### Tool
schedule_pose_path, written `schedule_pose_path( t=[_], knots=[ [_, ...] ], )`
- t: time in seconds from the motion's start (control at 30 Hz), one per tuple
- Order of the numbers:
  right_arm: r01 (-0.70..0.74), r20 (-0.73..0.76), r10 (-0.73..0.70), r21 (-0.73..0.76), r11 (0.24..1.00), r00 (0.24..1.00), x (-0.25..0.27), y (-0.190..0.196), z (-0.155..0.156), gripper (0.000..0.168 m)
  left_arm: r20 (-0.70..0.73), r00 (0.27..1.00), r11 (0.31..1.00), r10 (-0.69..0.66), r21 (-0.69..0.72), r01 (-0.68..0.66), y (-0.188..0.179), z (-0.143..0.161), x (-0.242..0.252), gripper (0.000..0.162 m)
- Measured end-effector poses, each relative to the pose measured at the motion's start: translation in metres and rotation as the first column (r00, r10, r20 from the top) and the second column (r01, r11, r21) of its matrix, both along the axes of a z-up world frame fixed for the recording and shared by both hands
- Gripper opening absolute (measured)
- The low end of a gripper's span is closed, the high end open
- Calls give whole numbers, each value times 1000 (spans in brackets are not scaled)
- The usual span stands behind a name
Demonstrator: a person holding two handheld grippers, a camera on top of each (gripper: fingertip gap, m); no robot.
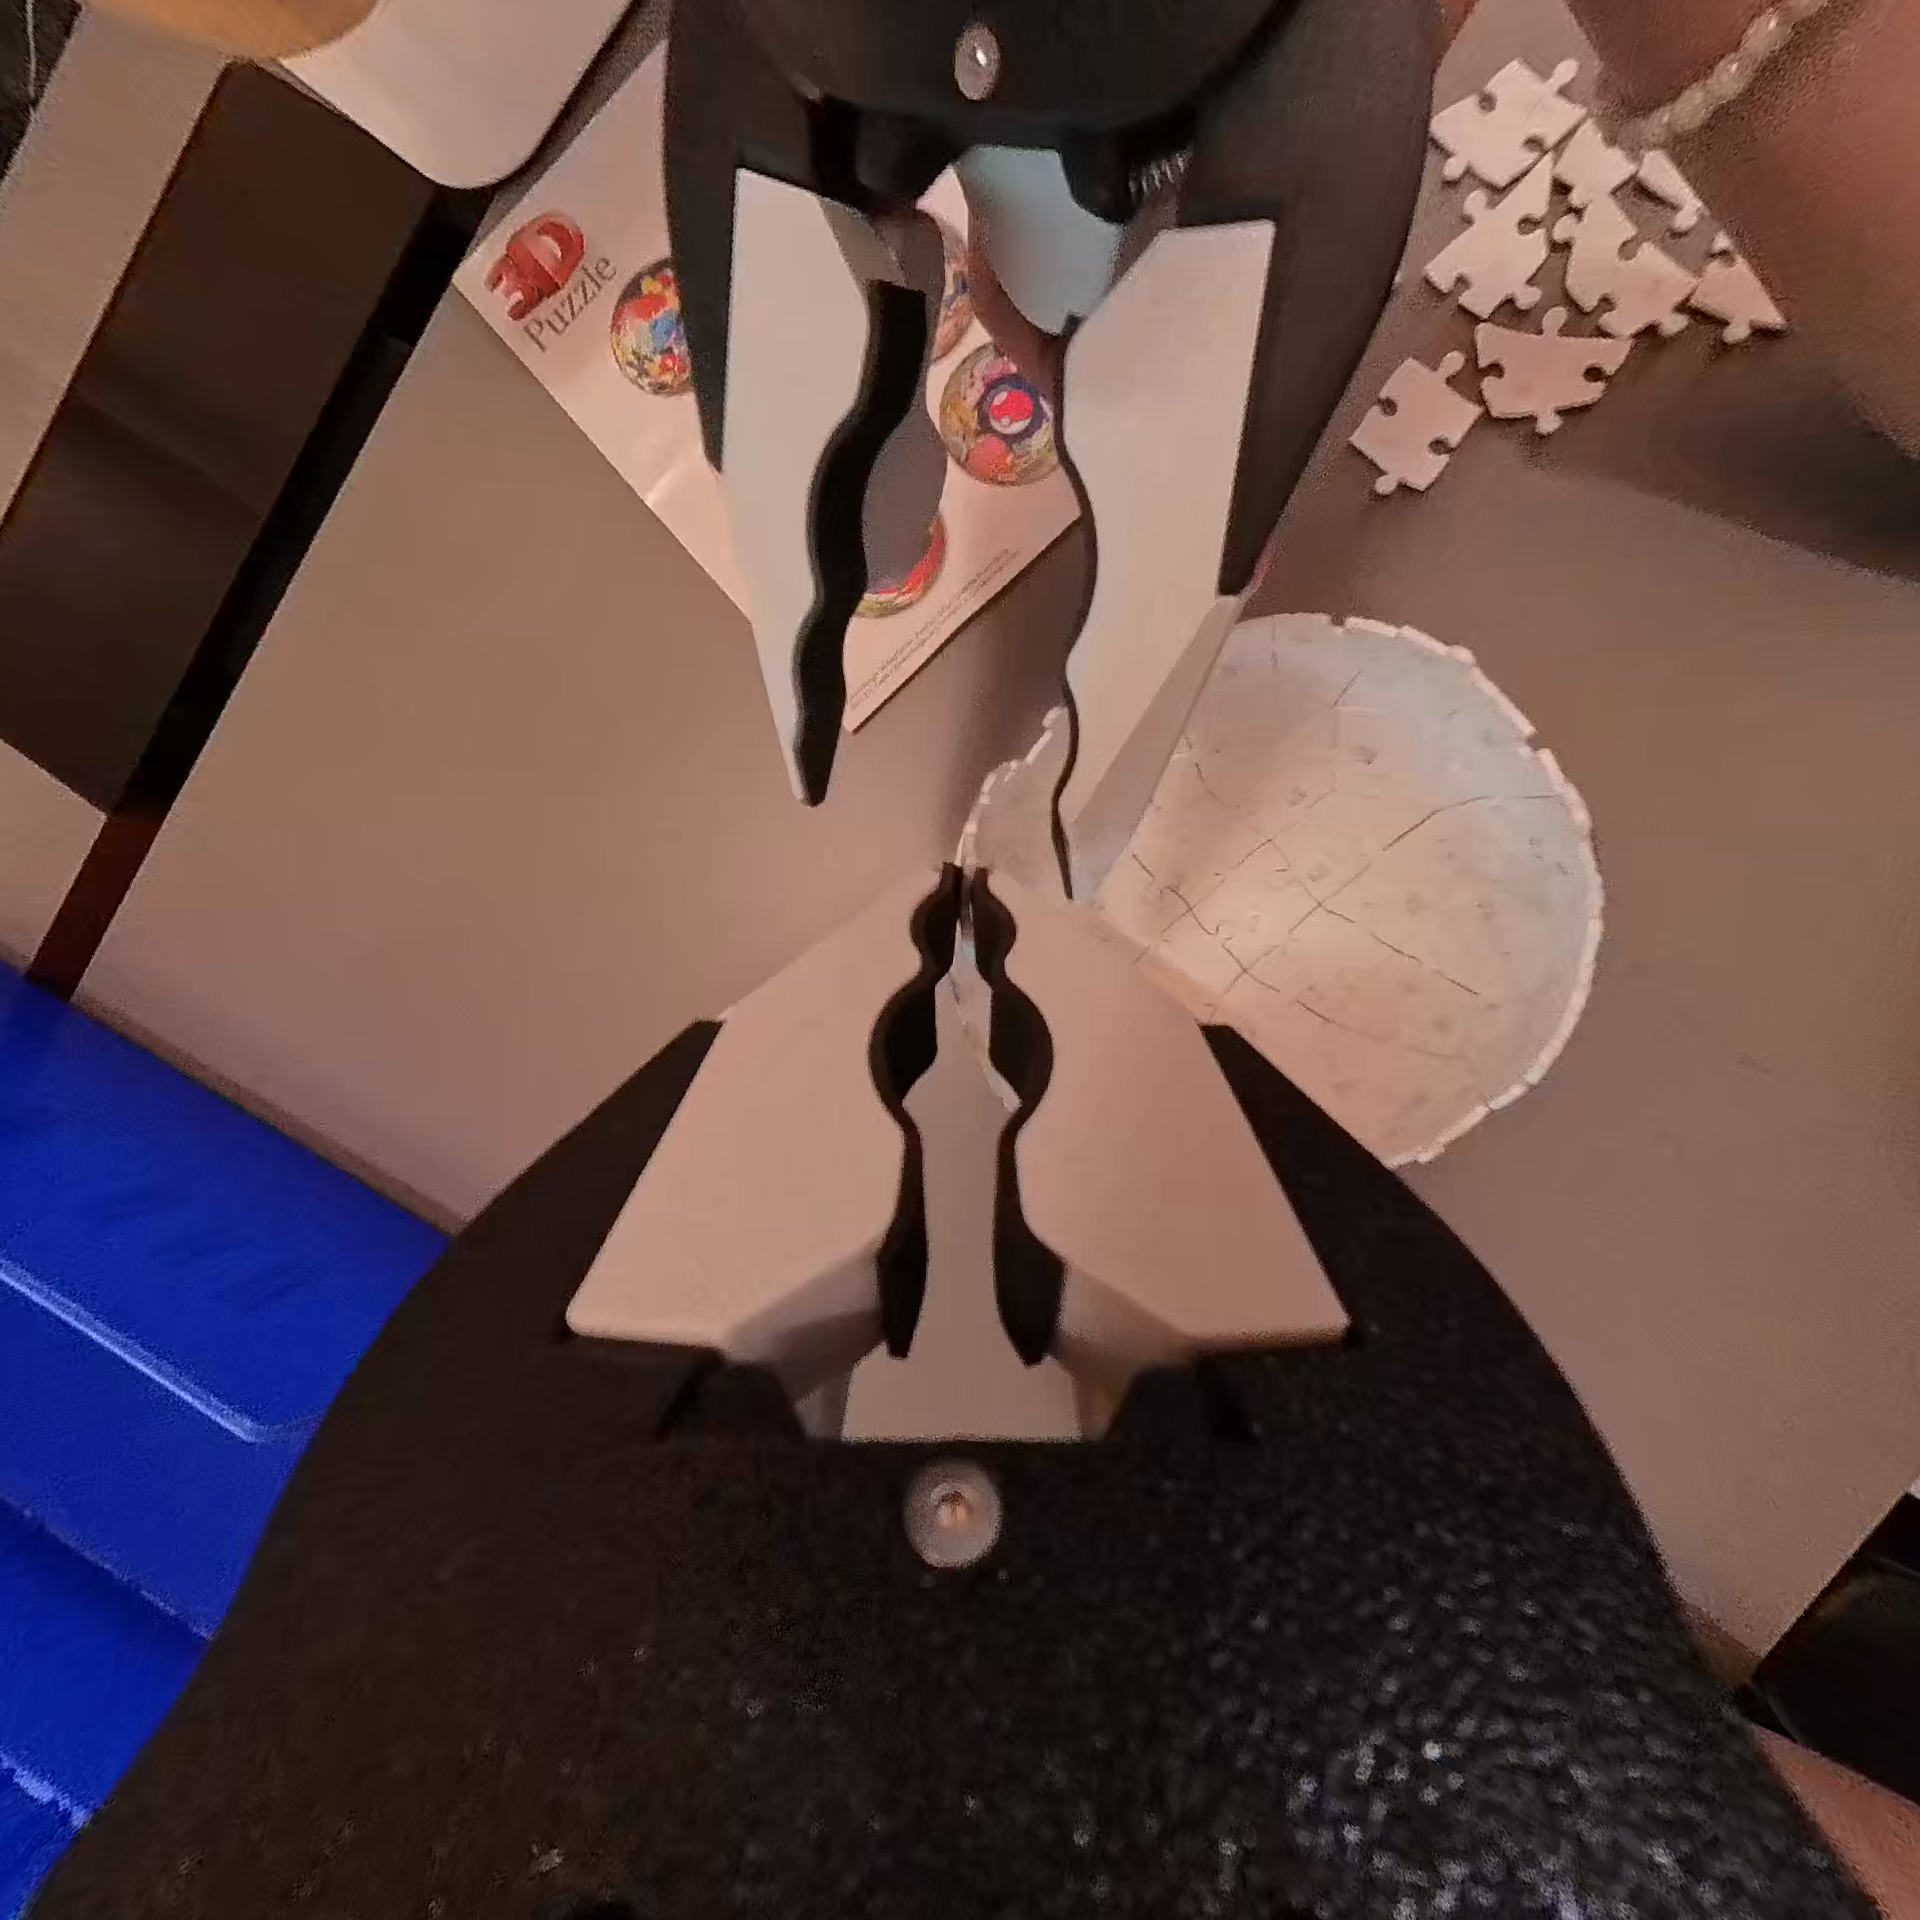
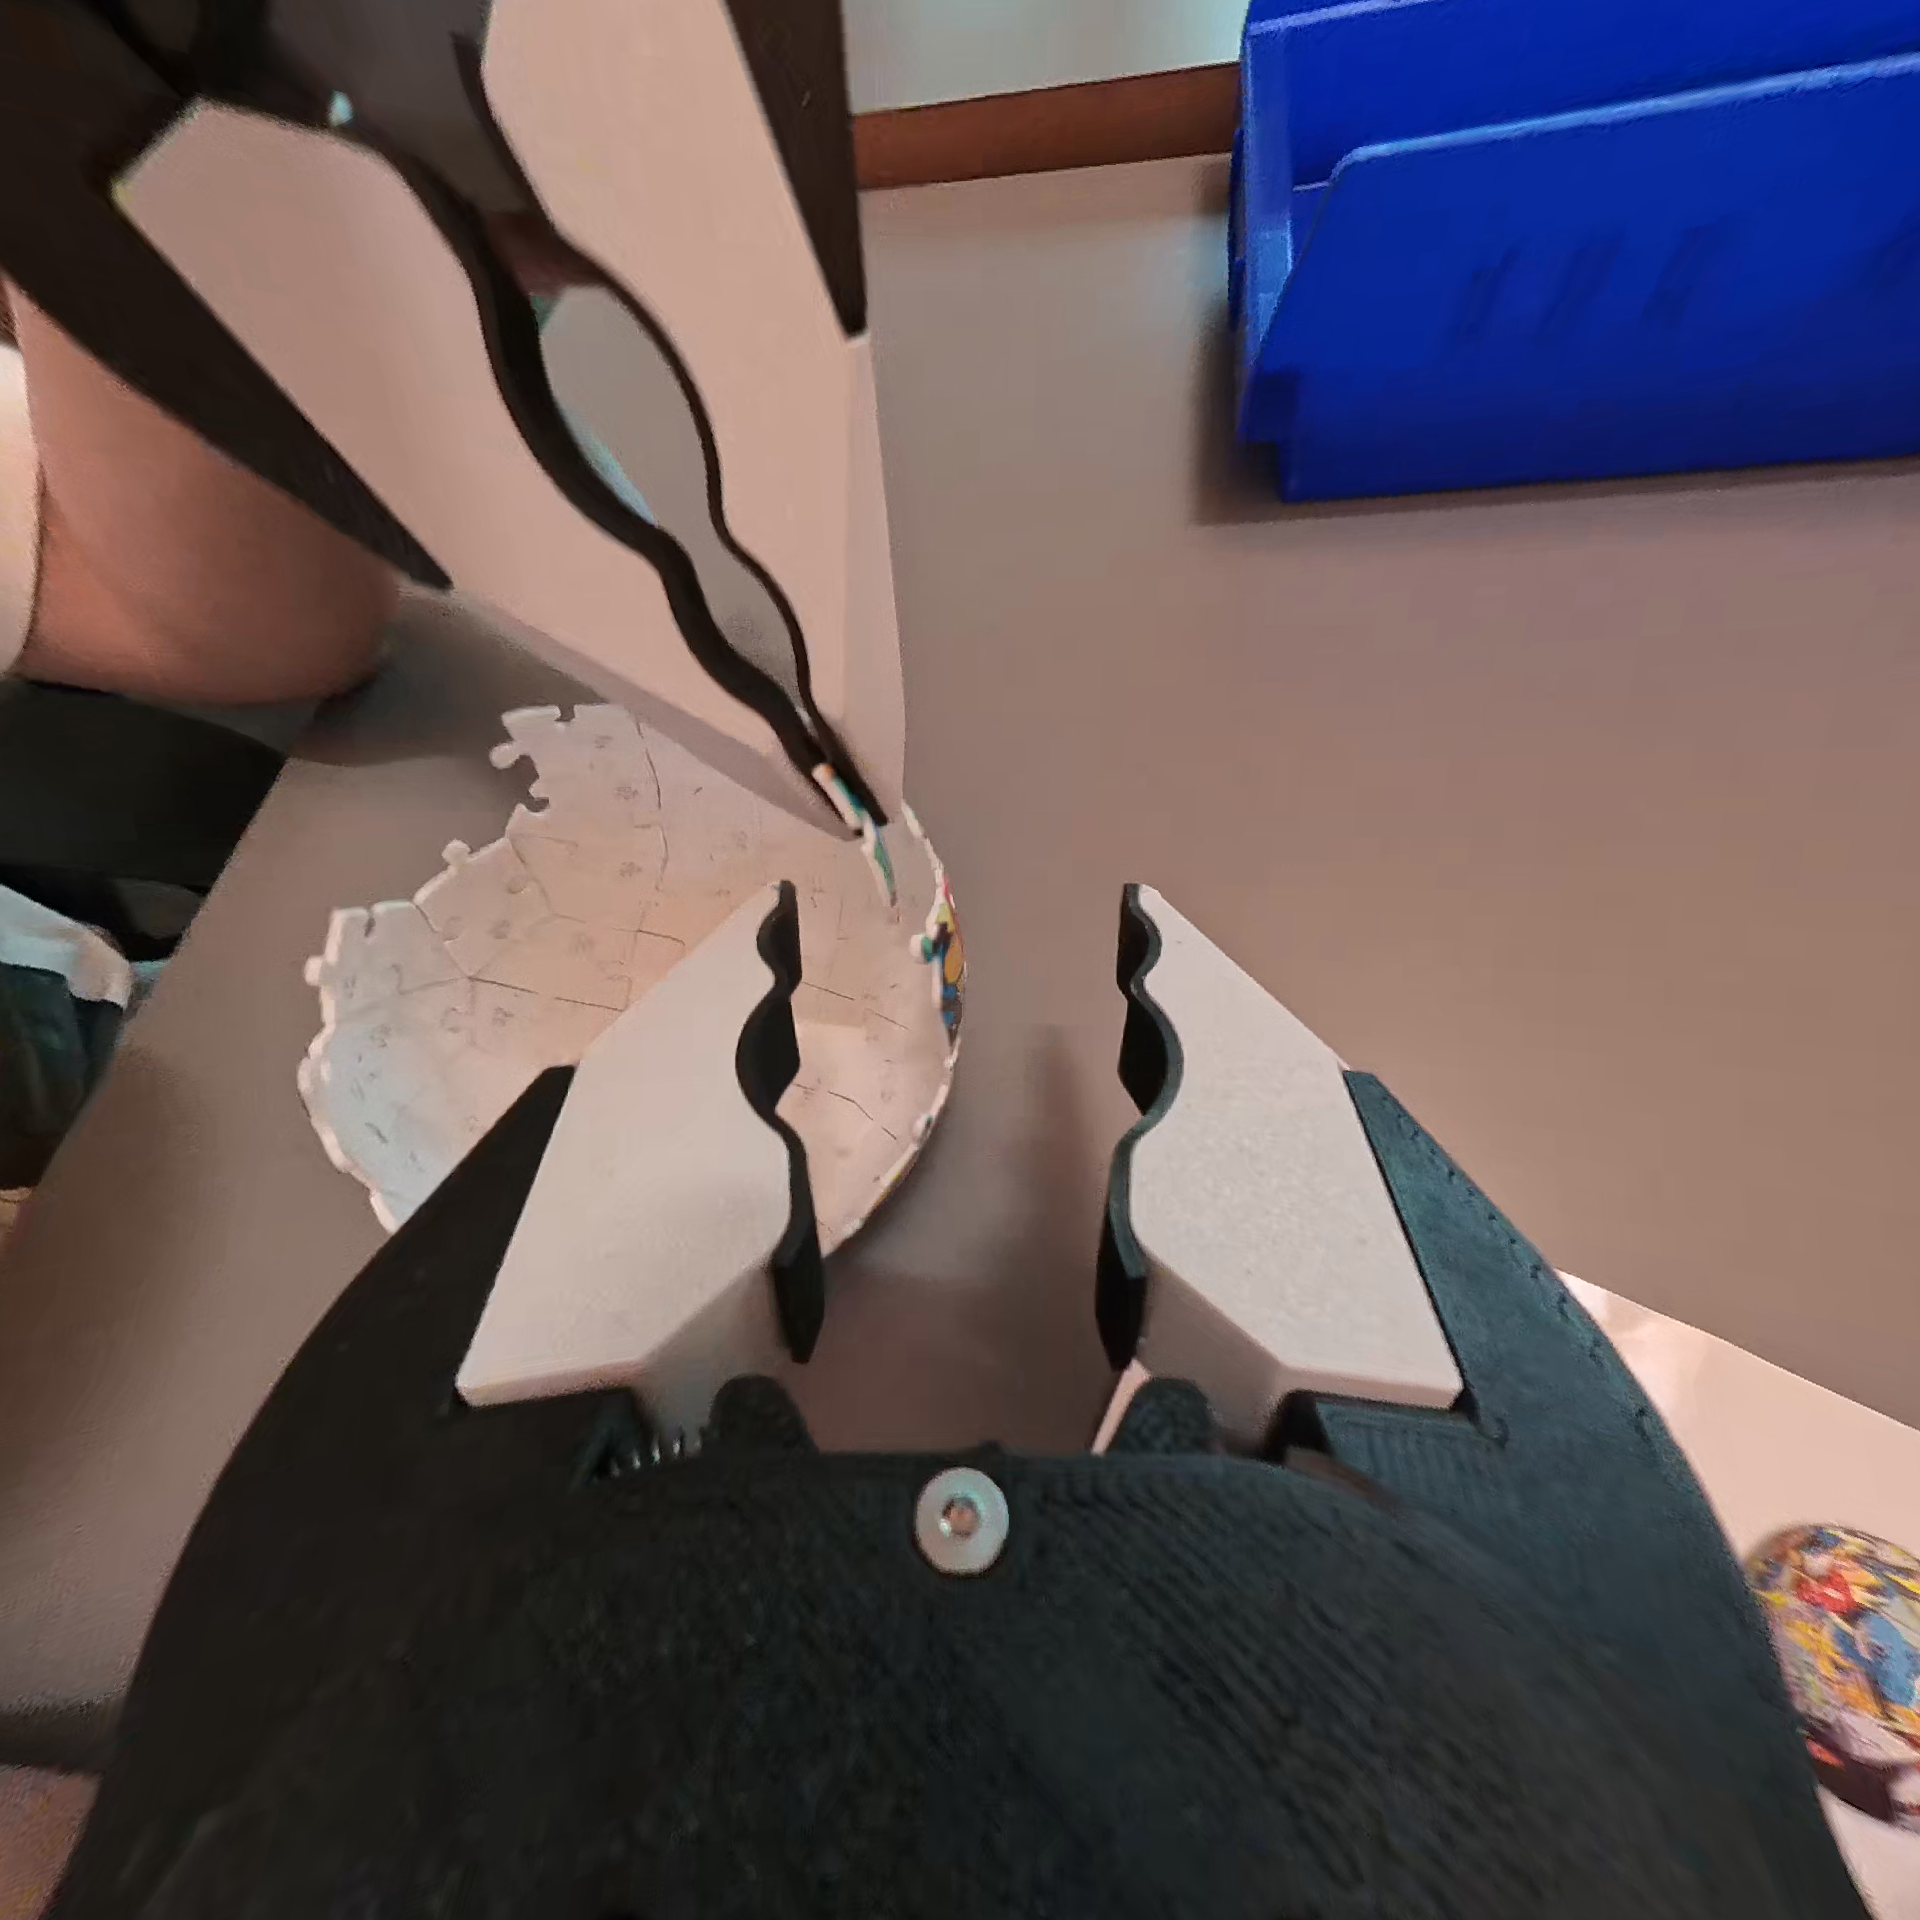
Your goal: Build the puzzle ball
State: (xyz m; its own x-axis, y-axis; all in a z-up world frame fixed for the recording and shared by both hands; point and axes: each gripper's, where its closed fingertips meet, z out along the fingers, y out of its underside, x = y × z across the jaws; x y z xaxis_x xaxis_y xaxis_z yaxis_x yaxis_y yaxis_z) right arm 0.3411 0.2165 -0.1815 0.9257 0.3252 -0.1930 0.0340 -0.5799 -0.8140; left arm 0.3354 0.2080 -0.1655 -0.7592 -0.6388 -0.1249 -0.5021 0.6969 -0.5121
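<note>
A half-built puzzle ball [image 1: 1351,883] lies on the table like a bowl, its white inside up and its rim jagged. It also shows in the right wrist view [image 2: 520,935], with a strip of coloured outside at its right edge. My left gripper [image 1: 961,883] is shut on the bowl's rim; in the right wrist view it [image 2: 852,810] comes in from the upper left. My right gripper [image 2: 956,894] is open and empty, one finger over the bowl's inside and one outside the rim. In the left wrist view it [image 1: 940,842] reaches in from the top.
Several loose white puzzle pieces [image 1: 1558,260] lie at the top right, beside a person's hand [image 1: 1714,62]. A printed leaflet [image 1: 582,312] lies beyond the grippers and shows again [image 2: 1839,1621]. A blue bin [image 1: 156,1247] [image 2: 1558,260] stands on the table. My left and right fingertips are right by each other.
</note>
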Motion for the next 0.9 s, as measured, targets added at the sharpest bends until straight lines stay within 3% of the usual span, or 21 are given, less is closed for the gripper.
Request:
schedule_pose_path(
  t=[0.03,0.1,0.27,0.57,0.9],
  knots=[
    [-2,-35,1,-20,1000,999,-1,1,0,61,-7,1000,1000,7,10,-7,1,-2,0,0],
    [-25,-75,21,-55,998,997,-4,3,-1,61,-22,999,999,23,31,-22,5,-7,0,0],
    [-7,1,7,-147,989,1000,3,2,-13,54,-26,998,998,54,40,-53,7,-7,1,0],
    [-104,28,112,-191,976,993,2,4,-16,52,-44,995,995,85,52,-82,6,-12,1,0],
    [-198,-37,195,-175,964,980,-7,6,-16,29,-48,995,995,90,49,-87,8,-13,3,0]
  ],
)
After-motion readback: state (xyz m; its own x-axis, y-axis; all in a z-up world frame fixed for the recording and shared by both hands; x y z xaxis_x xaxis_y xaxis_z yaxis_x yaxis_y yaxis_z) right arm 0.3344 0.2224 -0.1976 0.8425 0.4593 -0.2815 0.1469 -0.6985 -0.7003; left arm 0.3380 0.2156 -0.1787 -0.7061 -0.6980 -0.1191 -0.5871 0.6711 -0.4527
